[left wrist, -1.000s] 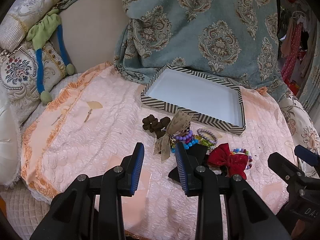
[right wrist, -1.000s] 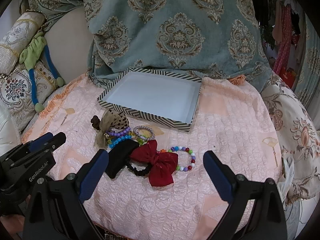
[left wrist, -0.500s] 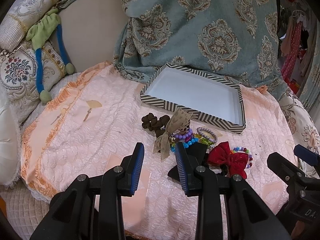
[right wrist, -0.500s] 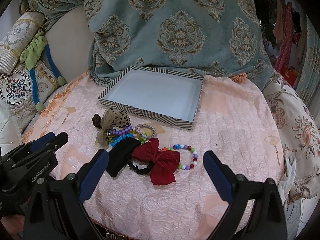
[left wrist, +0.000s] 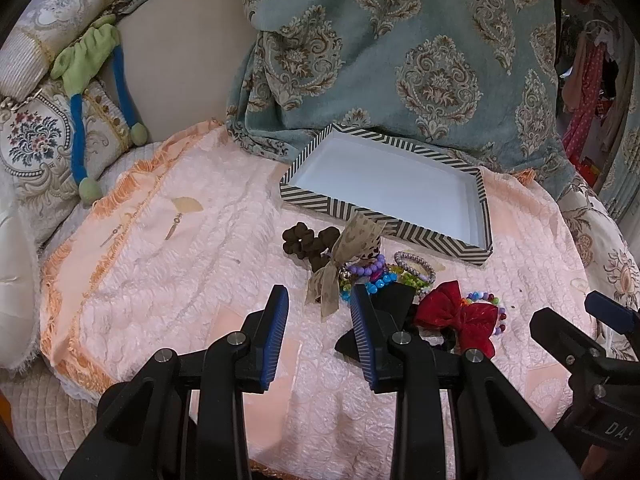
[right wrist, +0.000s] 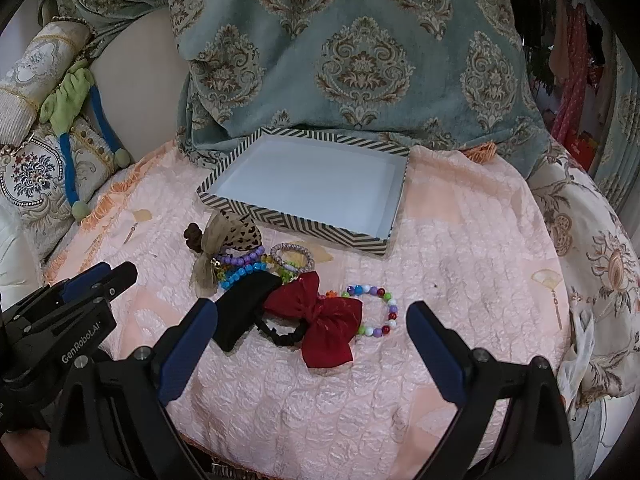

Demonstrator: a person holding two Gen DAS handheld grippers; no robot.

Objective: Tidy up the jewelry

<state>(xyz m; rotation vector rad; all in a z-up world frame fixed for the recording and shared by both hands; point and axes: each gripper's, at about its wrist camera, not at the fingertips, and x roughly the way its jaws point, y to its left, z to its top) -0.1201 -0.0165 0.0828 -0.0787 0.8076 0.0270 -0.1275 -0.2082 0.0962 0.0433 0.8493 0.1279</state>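
Observation:
An empty striped tray point(left wrist: 304, 196) point(right wrist: 240, 206) sits at the back of the pink quilted cloth. In front of it lies a heap: brown scrunchie point(left wrist: 304, 242), leopard bow point(left wrist: 352, 240) point(right wrist: 236, 236), purple and blue bead bracelets point(right wrist: 242, 264), a pale ring bracelet point(right wrist: 292, 256), black pouch point(right wrist: 244, 308), red bow point(left wrist: 460, 316) point(right wrist: 324, 316) and a multicolour bead bracelet point(right wrist: 378, 310). My left gripper point(left wrist: 318, 334) is open and empty just before the heap. My right gripper point(right wrist: 312, 346) is wide open and empty, in front of the red bow.
A teal patterned blanket point(right wrist: 360, 60) hangs behind the tray. Embroidered cushions point(left wrist: 44, 140) and a green and blue cloth toy point(left wrist: 92, 64) lie at the left. The cloth's fringed edge point(left wrist: 64, 344) drops off at the left. The other gripper shows at each view's side point(right wrist: 60, 312).
Both grippers have crept slightly forward toward the heap. Nothing has been grasped or moved.

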